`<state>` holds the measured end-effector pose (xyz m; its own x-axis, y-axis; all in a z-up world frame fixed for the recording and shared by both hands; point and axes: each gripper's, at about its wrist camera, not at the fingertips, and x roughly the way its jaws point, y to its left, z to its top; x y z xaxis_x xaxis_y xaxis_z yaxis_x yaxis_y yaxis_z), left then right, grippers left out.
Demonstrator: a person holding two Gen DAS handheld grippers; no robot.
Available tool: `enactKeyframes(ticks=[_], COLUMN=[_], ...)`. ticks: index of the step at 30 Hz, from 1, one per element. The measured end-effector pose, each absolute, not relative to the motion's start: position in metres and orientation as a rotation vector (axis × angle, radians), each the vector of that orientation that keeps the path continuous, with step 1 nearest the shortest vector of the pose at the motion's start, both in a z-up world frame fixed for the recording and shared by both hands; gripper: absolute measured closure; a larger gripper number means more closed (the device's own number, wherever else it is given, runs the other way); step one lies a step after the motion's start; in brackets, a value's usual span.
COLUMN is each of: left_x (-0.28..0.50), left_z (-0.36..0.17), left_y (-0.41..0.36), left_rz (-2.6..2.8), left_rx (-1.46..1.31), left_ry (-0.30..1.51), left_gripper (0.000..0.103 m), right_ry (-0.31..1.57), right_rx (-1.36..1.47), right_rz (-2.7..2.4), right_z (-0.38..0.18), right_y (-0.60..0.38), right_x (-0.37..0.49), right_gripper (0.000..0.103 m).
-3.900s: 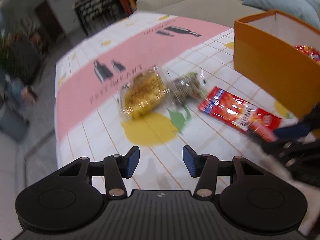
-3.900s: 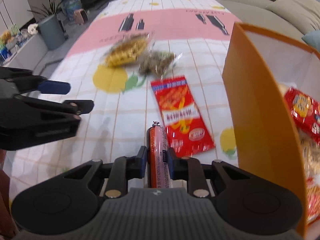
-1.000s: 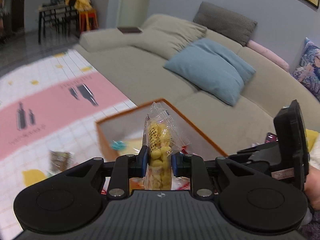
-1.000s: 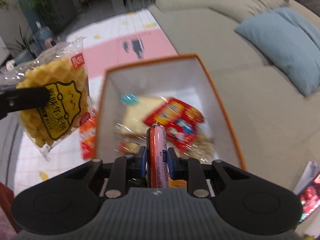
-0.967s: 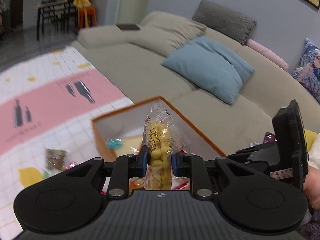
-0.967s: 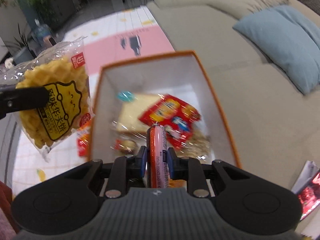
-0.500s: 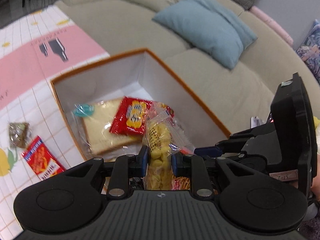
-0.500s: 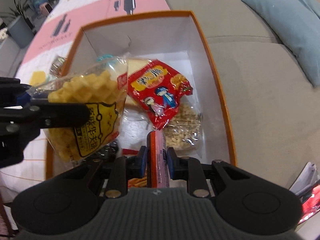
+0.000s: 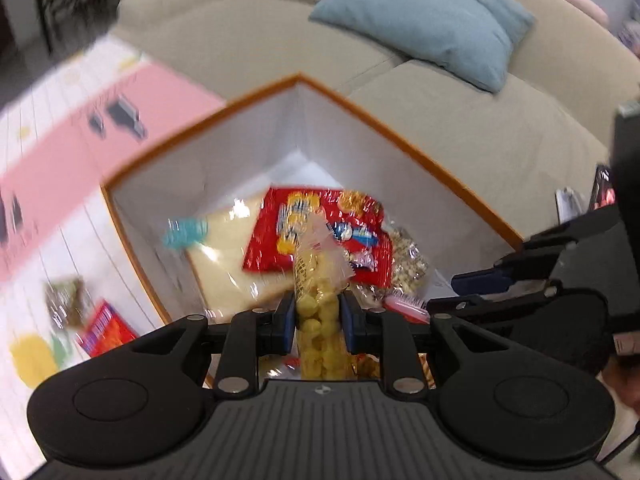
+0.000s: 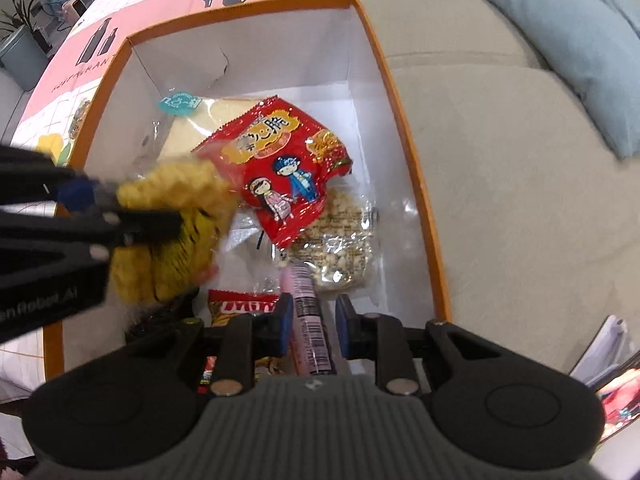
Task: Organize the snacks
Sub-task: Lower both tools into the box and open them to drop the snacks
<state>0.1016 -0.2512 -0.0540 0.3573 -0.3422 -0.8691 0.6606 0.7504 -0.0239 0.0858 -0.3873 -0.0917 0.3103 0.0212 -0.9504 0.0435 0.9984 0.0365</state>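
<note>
my left gripper (image 9: 318,316) is clamped on a clear plastic bag of yellow puffed snacks (image 9: 318,312), its blue pads pressed into both sides of the bag, and i have it hanging over the open top of the orange cardboard box with white inner walls (image 10: 416,184). my right gripper (image 10: 310,318) holds a slim pink sausage stick in a barcode wrapper (image 10: 308,312) between its blue pads, though i cannot tell from the wrist view how firmly the pads bear on it; it too sits above the box, near the box's closer end. from the right wrist view the left gripper (image 10: 132,216) comes in from the left side with the yellow bag (image 10: 176,232) blurred beneath it. inside the box lie a red foil snack packet with two cartoon children (image 10: 284,168), a clear packet of pale puffed grains (image 10: 344,240) partly under it, a wrapped slice of white bread with a teal label (image 10: 192,124) toward the far corner, and a red and yellow packet (image 10: 240,306) near my right gripper. outside the box, on the pink and white checked mat (image 9: 72,160), rest a small red packet (image 9: 106,326) and a brownish clear packet (image 9: 66,302), well apart from both grippers. a beige sofa (image 9: 460,120) with a blue cushion (image 9: 432,20) runs beyond the box.
</note>
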Motion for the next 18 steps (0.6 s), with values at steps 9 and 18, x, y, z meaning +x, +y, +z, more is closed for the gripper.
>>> enactKeyframes(ticks=[9, 18], left_x=[0.098, 0.091], left_z=[-0.076, -0.069], left_y=[-0.257, -0.241], left_rz=[-0.784, -0.902], left_rx=[0.292, 0.164], left_ry=[1.13, 1.171], left_gripper=[0.072, 0.06], right_ry=[1.222, 1.173], right_rx=[0.095, 0.064], right_rz=[-0.025, -0.052], right_z=[-0.08, -0.058], right_y=[-0.391, -0.39], right_x=[0.085, 0.075], right_gripper=[0.083, 0.082])
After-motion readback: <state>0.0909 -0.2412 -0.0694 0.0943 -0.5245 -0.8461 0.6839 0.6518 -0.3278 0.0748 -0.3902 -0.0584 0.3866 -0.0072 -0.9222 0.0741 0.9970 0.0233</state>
